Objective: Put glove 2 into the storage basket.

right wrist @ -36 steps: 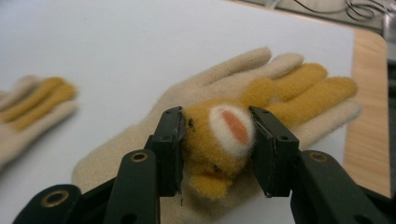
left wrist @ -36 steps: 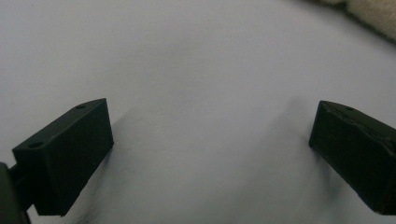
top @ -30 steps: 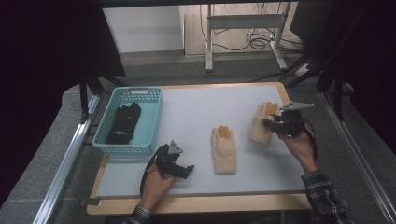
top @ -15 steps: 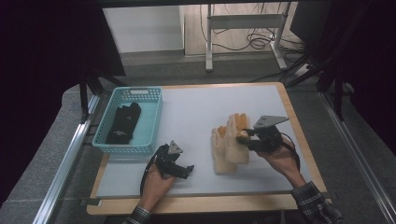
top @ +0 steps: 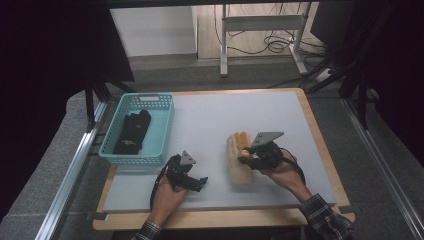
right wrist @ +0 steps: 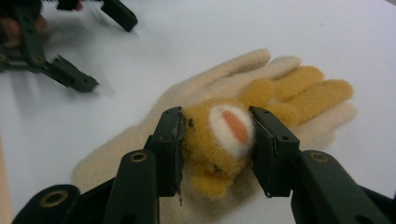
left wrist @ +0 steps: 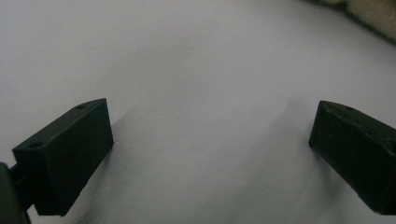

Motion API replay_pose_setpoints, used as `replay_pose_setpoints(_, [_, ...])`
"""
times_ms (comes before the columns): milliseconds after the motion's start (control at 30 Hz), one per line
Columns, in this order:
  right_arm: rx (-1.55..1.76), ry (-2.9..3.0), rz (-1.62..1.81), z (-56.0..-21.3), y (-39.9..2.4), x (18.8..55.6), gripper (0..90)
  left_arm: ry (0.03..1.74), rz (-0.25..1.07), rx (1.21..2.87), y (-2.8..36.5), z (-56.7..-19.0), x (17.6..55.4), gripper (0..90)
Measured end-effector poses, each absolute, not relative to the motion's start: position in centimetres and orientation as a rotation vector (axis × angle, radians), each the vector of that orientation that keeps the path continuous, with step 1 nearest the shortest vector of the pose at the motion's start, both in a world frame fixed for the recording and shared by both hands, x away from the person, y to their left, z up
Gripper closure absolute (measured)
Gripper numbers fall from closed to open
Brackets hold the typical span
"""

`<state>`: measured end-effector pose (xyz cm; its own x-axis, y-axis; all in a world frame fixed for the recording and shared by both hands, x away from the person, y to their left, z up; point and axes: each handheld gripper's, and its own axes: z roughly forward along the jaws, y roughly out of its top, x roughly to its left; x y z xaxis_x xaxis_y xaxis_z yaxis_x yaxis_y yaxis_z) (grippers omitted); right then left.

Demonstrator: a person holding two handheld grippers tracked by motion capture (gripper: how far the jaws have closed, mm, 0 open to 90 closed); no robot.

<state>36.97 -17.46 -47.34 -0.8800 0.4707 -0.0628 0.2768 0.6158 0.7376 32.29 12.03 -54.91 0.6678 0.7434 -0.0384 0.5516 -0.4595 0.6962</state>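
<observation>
Right fingers (right wrist: 264,140): pressed on both sides of the yellow glove (right wrist: 224,140), about half closed around its bunched cuff end, which shows a white and orange patch.
Right gripper (top: 252,154): holds the yellow glove just over the cream glove (top: 239,172); in the right gripper view the yellow glove's digits lie across the cream glove's digits.
Cream glove: flat on the bench (top: 210,120), right of centre, digits pointing away from the person.
Left fingers (left wrist: 65,154): wide apart with nothing between them, only bare bench below in the left gripper view.
Left gripper (top: 197,182): low over the near part of the bench, left of the cream glove and apart from it.
Cream edge (left wrist: 373,14): a strip of cream fabric at the top right corner of the left gripper view.
Basket (top: 162,132): teal, at the bench's left edge, beyond the left gripper.
Black glove (top: 132,132): lying inside the basket.
</observation>
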Motion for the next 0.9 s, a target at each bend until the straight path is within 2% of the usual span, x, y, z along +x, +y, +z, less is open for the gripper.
replay_pose_setpoints(133, [0.612, 2.587, 1.082, -48.3, -17.3, 37.5, 54.2, 0.992, 0.354, 2.187, 12.0, -54.9, 32.3, 0.0])
replay_pose_setpoints(200, [0.640, 2.607, 1.078, -48.9, -17.3, 37.9, 49.5, 0.992, 0.354, 2.187, 12.0, -54.9, 32.3, 0.0])
replay_pose_setpoints(233, [0.656, 2.617, 1.080, -49.2, -17.4, 38.0, 44.1, 0.992, 0.354, 2.187, 12.0, -54.9, 32.3, 0.0])
replay_pose_setpoints(333, [0.688, 2.598, 1.127, -48.8, -17.9, 38.0, 38.8, 0.992, 0.354, 2.187, 12.0, -54.9, 32.3, 0.0])
replay_pose_setpoints(500, [0.761, 2.525, 1.172, -47.5, -20.0, 38.2, 37.8, 0.992, 0.354, 2.187, 12.0, -54.9, 32.3, 0.0])
replay_pose_setpoints(600, [0.810, 2.508, 1.184, -47.4, -21.4, 38.3, 43.1, 0.992, 0.354, 2.187, 12.0, -54.9, 32.3, 0.0])
replay_pose_setpoints(767, [0.879, 2.532, 1.132, -48.8, -23.0, 38.0, 69.3, 0.995, 0.352, 2.185, 12.0, -54.9, 32.3, 0.0])
replay_pose_setpoints(800, [0.879, 2.532, 1.132, -48.8, -23.0, 38.0, 69.3, 0.995, 0.352, 2.185, 12.0, -54.9, 32.3, 0.0])
replay_pose_setpoints(833, [0.887, 2.553, 1.122, -49.6, -23.1, 37.7, 75.9, 0.995, 0.352, 2.186, 12.0, -54.9, 32.3, 0.0])
replay_pose_setpoints(900, [0.880, 2.571, 1.114, -50.3, -23.0, 37.4, 77.8, 0.995, 0.352, 2.186, 12.0, -54.9, 32.3, 0.0])
